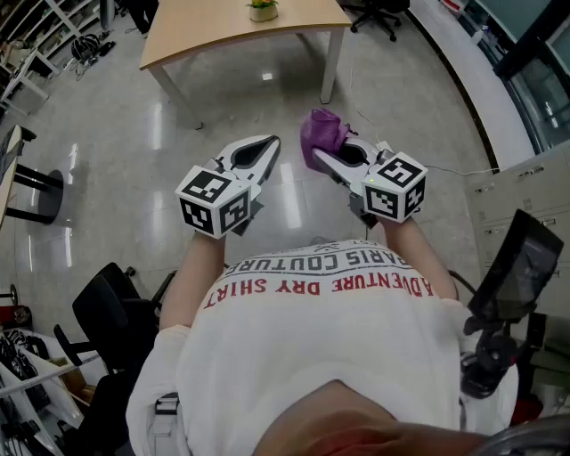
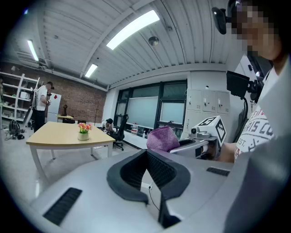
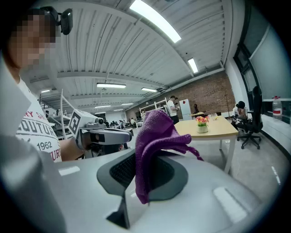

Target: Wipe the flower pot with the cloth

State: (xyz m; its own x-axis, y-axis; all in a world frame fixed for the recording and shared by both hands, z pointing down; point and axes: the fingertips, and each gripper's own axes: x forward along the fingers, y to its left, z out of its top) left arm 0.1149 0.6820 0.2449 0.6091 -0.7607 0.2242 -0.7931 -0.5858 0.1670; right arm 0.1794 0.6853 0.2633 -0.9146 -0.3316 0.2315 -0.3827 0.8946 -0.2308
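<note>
A small white flower pot (image 1: 263, 10) with pink and yellow flowers stands on a wooden table (image 1: 214, 27) across the room; it also shows as a small flower pot (image 2: 83, 133) in the left gripper view and as a flower pot (image 3: 202, 126) in the right gripper view. My right gripper (image 1: 319, 153) is shut on a purple cloth (image 1: 321, 134), which bunches up out of the jaws as the cloth (image 3: 154, 145). My left gripper (image 1: 267, 147) is shut and holds nothing. Both are held in front of the person's chest, well short of the table.
A shiny grey floor lies between me and the table. Black office chairs (image 1: 111, 312) stand at the lower left, another chair (image 1: 378, 11) behind the table. White cabinets (image 1: 525, 205) line the right side, shelving (image 1: 44, 36) the left. People stand far off by the brick wall.
</note>
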